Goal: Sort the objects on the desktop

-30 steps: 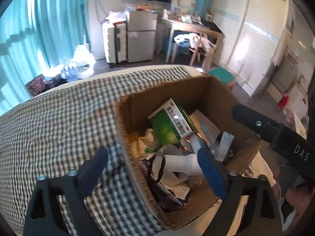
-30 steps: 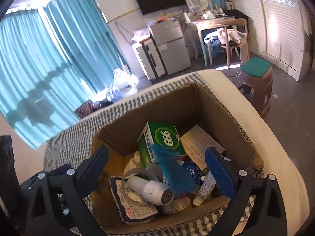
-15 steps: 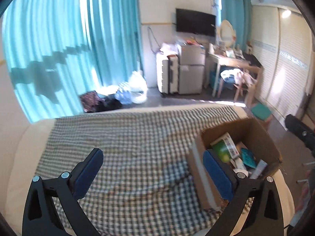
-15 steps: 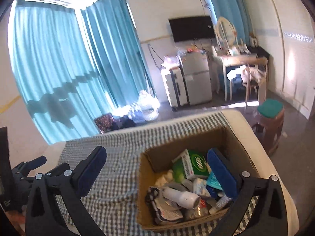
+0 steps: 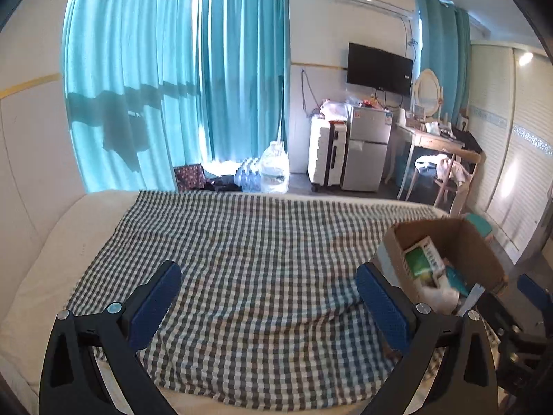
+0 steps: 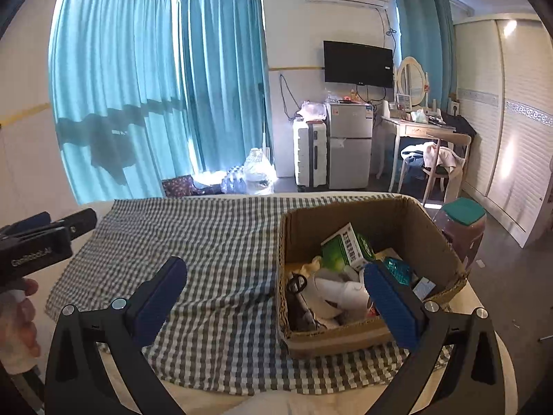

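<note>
With the left gripper (image 5: 266, 297) and the right gripper (image 6: 276, 294) both spread wide and empty above the checked cloth (image 6: 214, 242), sorting looks finished: everything sits in the cardboard box (image 6: 349, 335), so nothing remains to pick.

place: home bedroom | evidence: curtains (image 5: 172, 79), wall TV (image 5: 379, 66), fridge (image 5: 368, 150), vanity mirror (image 5: 428, 93)

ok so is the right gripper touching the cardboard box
Apart. The right wrist view shows the right gripper open and empty, held back above the checked cloth; its right finger only overlaps the cardboard box in the picture, nearer the camera.
</note>
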Motion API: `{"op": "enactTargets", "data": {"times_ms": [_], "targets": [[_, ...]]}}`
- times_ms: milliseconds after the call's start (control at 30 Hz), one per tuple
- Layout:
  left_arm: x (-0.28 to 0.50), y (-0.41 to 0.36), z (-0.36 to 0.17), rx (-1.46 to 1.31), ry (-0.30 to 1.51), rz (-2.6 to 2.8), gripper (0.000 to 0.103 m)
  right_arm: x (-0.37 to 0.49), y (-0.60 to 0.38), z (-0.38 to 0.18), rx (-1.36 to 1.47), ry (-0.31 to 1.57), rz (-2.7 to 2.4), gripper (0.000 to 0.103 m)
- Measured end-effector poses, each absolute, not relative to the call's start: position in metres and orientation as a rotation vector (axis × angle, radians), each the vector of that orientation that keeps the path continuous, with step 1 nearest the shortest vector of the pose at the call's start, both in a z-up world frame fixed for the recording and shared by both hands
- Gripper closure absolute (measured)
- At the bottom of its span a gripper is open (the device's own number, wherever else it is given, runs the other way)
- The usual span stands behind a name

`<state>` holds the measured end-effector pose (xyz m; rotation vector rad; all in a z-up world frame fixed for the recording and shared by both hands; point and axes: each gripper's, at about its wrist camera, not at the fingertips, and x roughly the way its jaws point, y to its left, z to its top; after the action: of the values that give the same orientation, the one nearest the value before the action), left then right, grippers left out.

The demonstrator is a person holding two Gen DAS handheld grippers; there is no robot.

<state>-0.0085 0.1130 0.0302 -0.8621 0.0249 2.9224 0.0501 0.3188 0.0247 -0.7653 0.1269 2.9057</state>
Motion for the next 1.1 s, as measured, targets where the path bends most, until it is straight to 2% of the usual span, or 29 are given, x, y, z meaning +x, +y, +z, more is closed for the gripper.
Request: {"op": "enactTargets", "data": {"times_ms": [133,367,533,1100], "targets": [[-0.01,0.103,0.008,-0.98,-0.04,2.868,0.0,0.037,0.317,0.003,-0.835,0.137,2.891,0.0],[-0.019,0.104,-0.008,-1.0,0.043,2.916,0.0,0.021,0.314,-0.021,-0.894,0.234,2.89,0.0],[-0.028,0.106,-0.023,-1.047,0.061,2.921,0.0,0.015,0.31,-0.03,-0.936,0.165,2.874,0.0],[-0.031,0.112,-0.037,-1.079,0.097,2.878,0.0,0.006,0.302,-0.038,-0.979,0.137,2.853,0.0]]}}
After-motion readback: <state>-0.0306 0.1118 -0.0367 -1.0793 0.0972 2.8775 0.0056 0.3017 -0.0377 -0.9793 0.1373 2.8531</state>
